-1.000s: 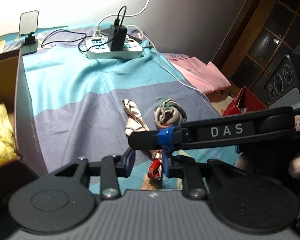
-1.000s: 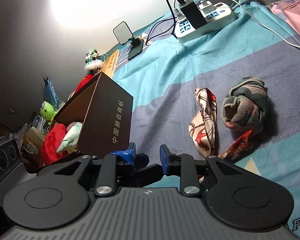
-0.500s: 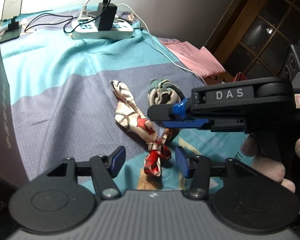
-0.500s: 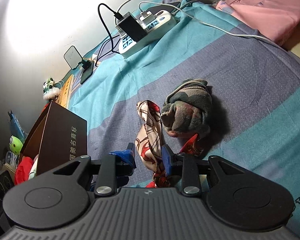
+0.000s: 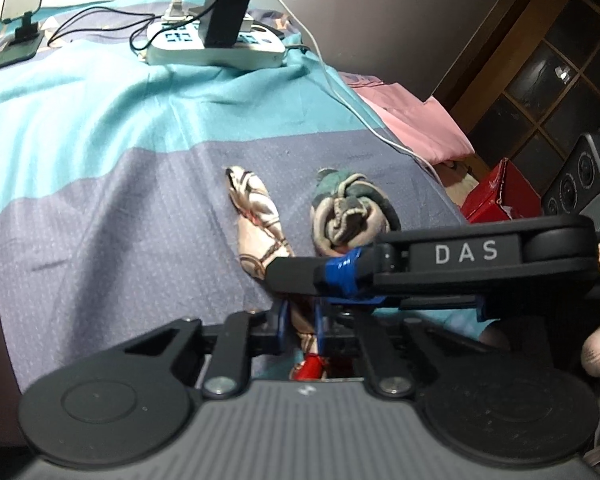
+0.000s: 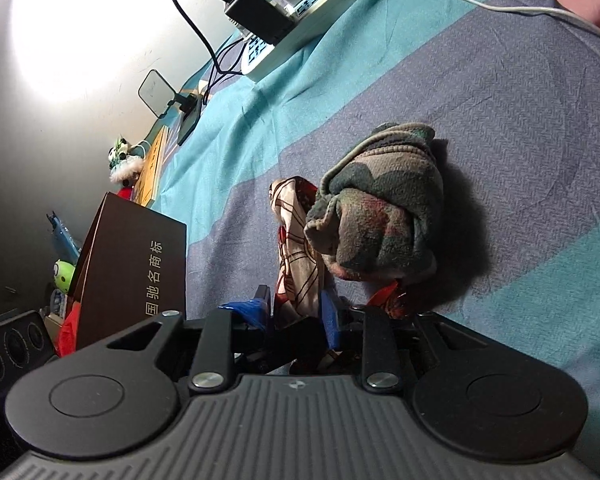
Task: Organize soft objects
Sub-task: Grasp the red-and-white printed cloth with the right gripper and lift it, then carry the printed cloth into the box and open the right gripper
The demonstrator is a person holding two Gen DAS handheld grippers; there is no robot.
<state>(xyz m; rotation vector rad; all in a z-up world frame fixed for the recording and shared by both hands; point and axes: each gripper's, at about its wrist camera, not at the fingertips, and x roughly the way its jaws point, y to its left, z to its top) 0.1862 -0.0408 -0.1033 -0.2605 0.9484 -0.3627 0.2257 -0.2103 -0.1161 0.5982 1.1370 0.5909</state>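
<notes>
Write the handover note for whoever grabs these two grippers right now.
Left gripper: jaws closing on the near end of the patterned scarf.
Right gripper: jaws also closing, with the same scarf between them, farther along it.
The scarf lies stretched on the striped bedspread; the balled camouflage cloth sits right beside it, not gripped.
The brown box at the bed's edge already holds some soft items.
Done: both grippers are at the scarf.
Left: probably lift the scarf and put it away, then deal with the camouflage cloth.
</notes>
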